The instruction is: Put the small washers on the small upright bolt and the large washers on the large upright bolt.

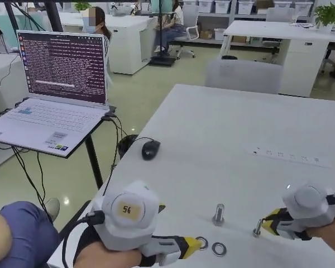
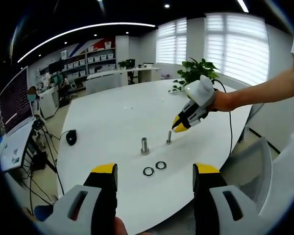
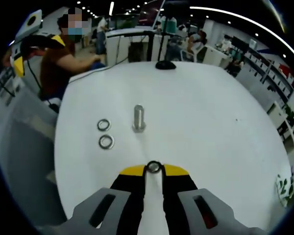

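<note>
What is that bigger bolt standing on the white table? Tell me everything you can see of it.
The large bolt looks like silvery metal. It stands upright on its wider head on the white table, with nothing on its shank. Two washers lie flat beside it, not touching it.

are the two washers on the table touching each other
Apart: the right gripper view shows a strip of bare table between the near washer and the far washer.
</note>
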The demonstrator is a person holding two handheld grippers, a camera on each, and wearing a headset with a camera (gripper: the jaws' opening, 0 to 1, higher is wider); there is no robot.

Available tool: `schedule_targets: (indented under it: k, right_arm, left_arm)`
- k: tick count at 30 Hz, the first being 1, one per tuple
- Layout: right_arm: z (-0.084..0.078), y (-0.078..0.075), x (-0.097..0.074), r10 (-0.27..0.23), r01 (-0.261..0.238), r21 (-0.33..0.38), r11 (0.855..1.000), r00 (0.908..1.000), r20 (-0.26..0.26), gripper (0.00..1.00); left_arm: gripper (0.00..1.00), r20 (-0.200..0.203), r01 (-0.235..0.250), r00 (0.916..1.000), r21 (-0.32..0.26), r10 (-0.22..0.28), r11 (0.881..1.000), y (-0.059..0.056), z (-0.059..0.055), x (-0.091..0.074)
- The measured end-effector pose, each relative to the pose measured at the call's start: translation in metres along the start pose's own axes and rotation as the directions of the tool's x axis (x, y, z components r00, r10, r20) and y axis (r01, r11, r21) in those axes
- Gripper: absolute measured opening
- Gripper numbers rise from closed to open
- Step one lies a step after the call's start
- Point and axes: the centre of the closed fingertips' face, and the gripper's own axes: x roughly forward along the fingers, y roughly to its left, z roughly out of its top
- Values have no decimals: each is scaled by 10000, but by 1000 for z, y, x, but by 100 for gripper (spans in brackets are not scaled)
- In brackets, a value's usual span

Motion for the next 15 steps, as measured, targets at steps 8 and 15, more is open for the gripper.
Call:
schedule_targets:
  k: [8, 15]
  right_arm:
    - [-3, -4, 10, 83, -94, -245, 9997, 9990, -431, 13]
    - [-5, -2, 15, 245, -262, -287, 9992, 9979, -604, 13]
  left_arm:
    - [62, -59, -43, 10000, -30, 43, 10000, -1, -3, -2]
    - [62, -109, -69, 9999, -14, 69, 10000, -1, -3, -4]
